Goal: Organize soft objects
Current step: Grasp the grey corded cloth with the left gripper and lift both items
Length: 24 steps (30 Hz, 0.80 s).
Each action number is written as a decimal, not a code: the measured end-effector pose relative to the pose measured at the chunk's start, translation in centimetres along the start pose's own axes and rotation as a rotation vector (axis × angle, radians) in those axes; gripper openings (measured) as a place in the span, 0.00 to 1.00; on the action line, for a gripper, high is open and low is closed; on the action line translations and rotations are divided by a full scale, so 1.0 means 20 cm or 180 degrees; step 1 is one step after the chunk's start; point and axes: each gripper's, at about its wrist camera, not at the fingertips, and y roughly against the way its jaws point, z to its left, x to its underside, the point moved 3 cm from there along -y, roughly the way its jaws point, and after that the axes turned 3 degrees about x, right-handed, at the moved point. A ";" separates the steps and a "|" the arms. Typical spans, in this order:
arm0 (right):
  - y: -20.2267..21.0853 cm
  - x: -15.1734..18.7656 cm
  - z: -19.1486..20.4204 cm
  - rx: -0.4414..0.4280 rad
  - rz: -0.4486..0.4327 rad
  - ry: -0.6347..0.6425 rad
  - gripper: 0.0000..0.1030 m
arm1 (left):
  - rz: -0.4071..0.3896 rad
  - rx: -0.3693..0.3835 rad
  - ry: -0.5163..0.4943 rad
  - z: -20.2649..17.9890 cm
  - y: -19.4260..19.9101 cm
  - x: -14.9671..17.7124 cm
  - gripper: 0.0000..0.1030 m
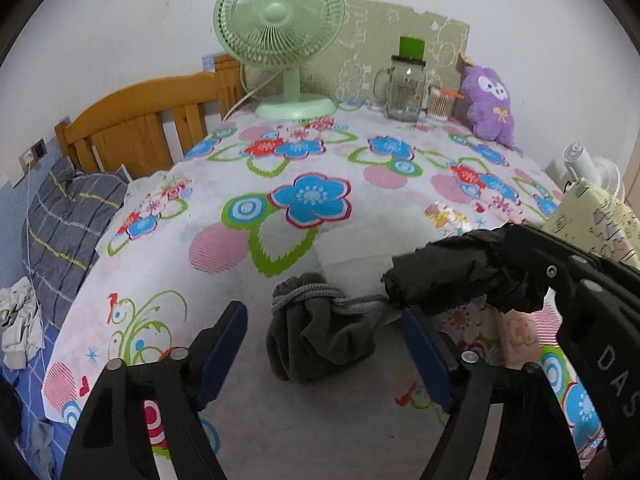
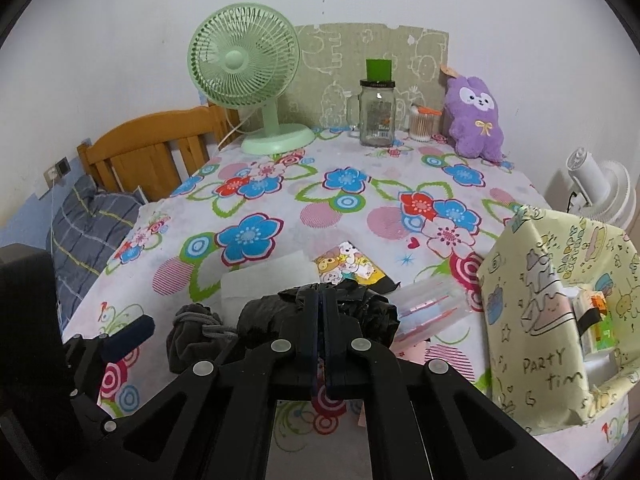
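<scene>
1. We see the surface (image 2: pixel 280 184), draped in a white cloth printed with blue, red and pink flowers, with open room across its middle; its left edge drops toward a bed with an orange wooden headboard (image 1: pixel 132 120) and a grey plaid pillow (image 1: pixel 68 216).
2. Along the far edge stand one pale green desk fan (image 2: pixel 244 80), one clear glass jar with a green-topped lid (image 2: pixel 376 112), one small clear tub of cotton swabs (image 2: pixel 423 124) and one purple plush animal (image 2: pixel 474 116).
3. At the right edge sits one yellow box wrapped in cartoon paper (image 2: pixel 548 312).
4. The dark grey drawstring pouch (image 1: pixel 320 336) lies near the front of the surface, between the parted blue-padded fingers of the left hand-held gripper (image 1: pixel 324 344); the pads do not press on it.
5. The right hand-held gripper (image 2: pixel 320 312) has its jaws pressed together on a crumpled black plastic bag (image 2: pixel 360 308), just right of the pouch; the pouch's grey cord (image 1: pixel 352 304) reaches to the bag.
6. Beyond them lie one white folded sheet (image 2: pixel 264 280), one small cartoon-printed packet (image 2: pixel 352 268) and one clear plastic case (image 2: pixel 432 304).
</scene>
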 end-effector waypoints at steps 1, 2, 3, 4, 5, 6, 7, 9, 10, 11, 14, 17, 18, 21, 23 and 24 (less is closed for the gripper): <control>-0.01 0.00 0.00 0.0003 0.0019 0.0001 0.04 | 0.0041 -0.0001 0.0007 0.00 -0.02 0.01 0.70; -0.02 0.01 0.00 0.0006 0.0037 0.0004 0.04 | 0.0070 0.0003 0.0017 0.01 -0.03 0.02 0.64; -0.03 0.02 0.00 0.0010 0.0055 0.0004 0.04 | 0.0113 0.0021 0.0031 0.01 -0.05 0.03 0.57; -0.04 0.02 0.00 0.0013 0.0069 0.0004 0.04 | 0.0144 0.0029 0.0044 0.01 -0.06 0.03 0.56; -0.05 0.03 0.00 0.0018 0.0081 0.0004 0.04 | 0.0130 0.0038 0.0047 0.01 -0.06 0.04 0.55; -0.05 0.03 0.00 0.0021 0.0091 0.0003 0.04 | 0.0118 0.0035 0.0037 0.01 -0.05 0.04 0.52; -0.06 0.03 0.00 0.0024 0.0099 -0.0001 0.04 | 0.0103 0.0030 0.0018 0.00 -0.04 0.04 0.51; -0.06 0.03 0.00 0.0028 0.0102 -0.0004 0.04 | 0.0091 0.0035 0.0011 0.00 -0.03 0.04 0.46; -0.05 0.03 0.00 0.0025 0.0102 -0.0006 0.04 | 0.0092 0.0042 0.0017 0.00 -0.03 0.04 0.46; -0.05 0.03 0.00 0.0024 0.0097 -0.0006 0.04 | 0.0091 0.0049 0.0028 0.00 -0.03 0.04 0.44; -0.03 0.03 0.00 0.0025 0.0080 -0.0007 0.04 | 0.0062 0.0065 0.0052 0.00 0.00 0.03 0.41; 0.00 0.03 -0.01 0.0022 0.0053 -0.0008 0.04 | 0.0001 0.0073 0.0043 -0.02 0.04 0.02 0.39; 0.01 0.03 -0.01 0.0020 0.0048 -0.0007 0.04 | -0.0016 0.0083 0.0040 -0.02 0.05 0.01 0.39; 0.04 0.03 -0.01 0.0010 0.0015 0.0003 0.04 | -0.0063 0.0101 0.0022 -0.04 0.09 0.00 0.38; 0.06 0.02 -0.01 -0.0001 -0.0008 0.0001 0.04 | -0.0089 0.0104 0.0011 -0.05 0.10 0.00 0.38; 0.07 0.02 -0.02 -0.0001 -0.0023 0.0004 0.04 | -0.0101 0.0105 0.0006 -0.06 0.11 0.00 0.38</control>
